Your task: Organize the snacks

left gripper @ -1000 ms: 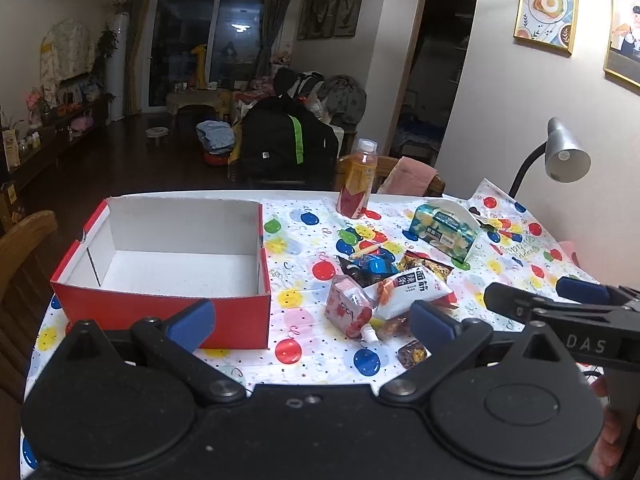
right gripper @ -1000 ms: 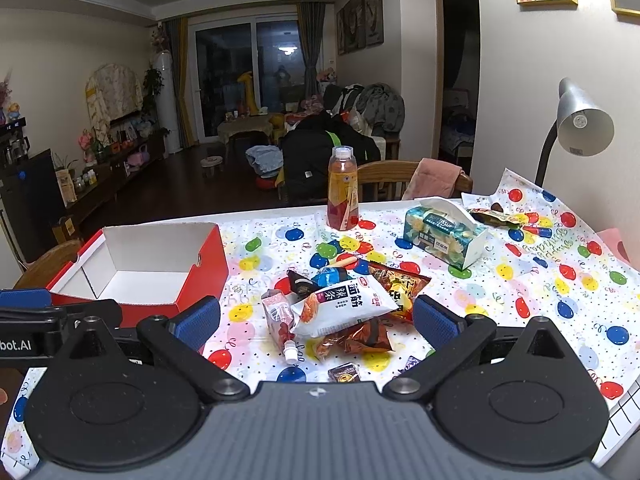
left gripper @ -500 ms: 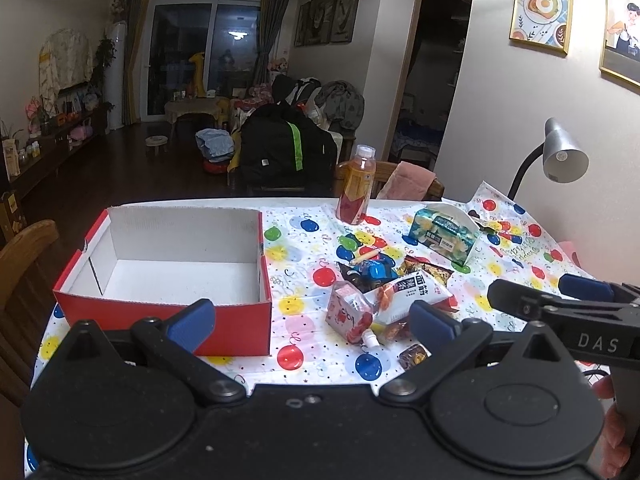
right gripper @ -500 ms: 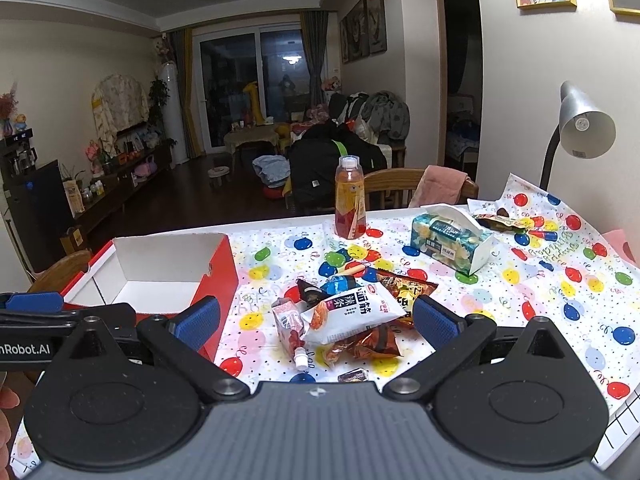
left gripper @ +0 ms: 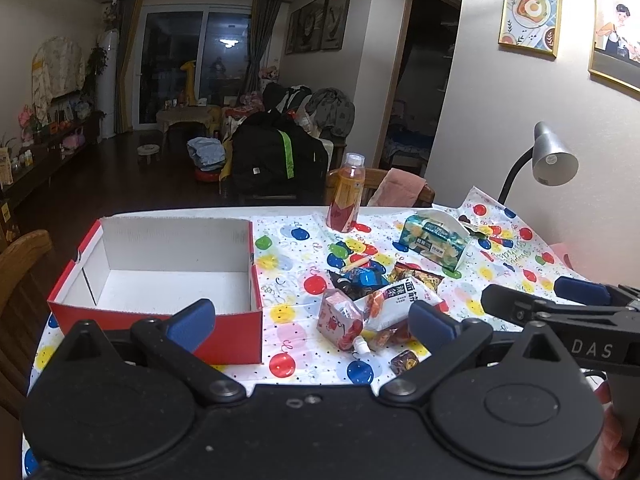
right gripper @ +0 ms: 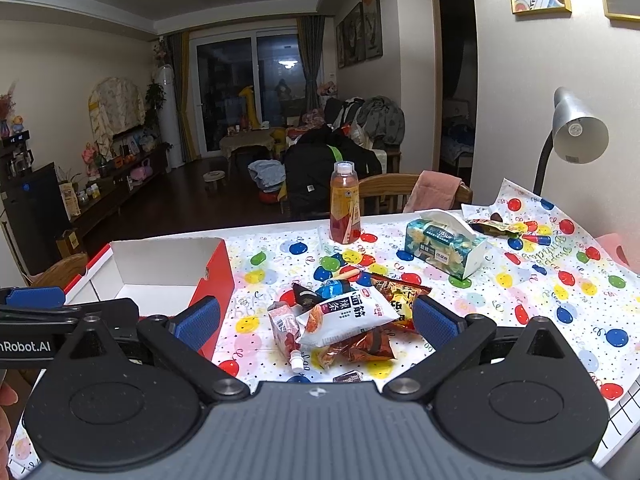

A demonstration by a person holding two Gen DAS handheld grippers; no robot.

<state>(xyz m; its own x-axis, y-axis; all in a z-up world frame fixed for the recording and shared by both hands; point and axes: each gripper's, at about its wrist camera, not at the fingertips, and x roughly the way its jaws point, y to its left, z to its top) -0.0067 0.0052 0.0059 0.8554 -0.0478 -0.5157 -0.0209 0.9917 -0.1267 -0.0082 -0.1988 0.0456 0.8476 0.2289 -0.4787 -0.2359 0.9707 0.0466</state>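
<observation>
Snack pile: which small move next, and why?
Probably lower the right hand-held gripper, already open, onto the white snack packet topping the pile. It lies between the fingers in the right wrist view, unobstructed, and the red box beside it holds nothing yet.

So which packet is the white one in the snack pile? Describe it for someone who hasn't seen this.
Start at the red box on the balloon-print tablecloth; the snack pile lies to its right. The white packet lies on top, printed with large black characters, unlike the orange and red wrappers under it.
</observation>
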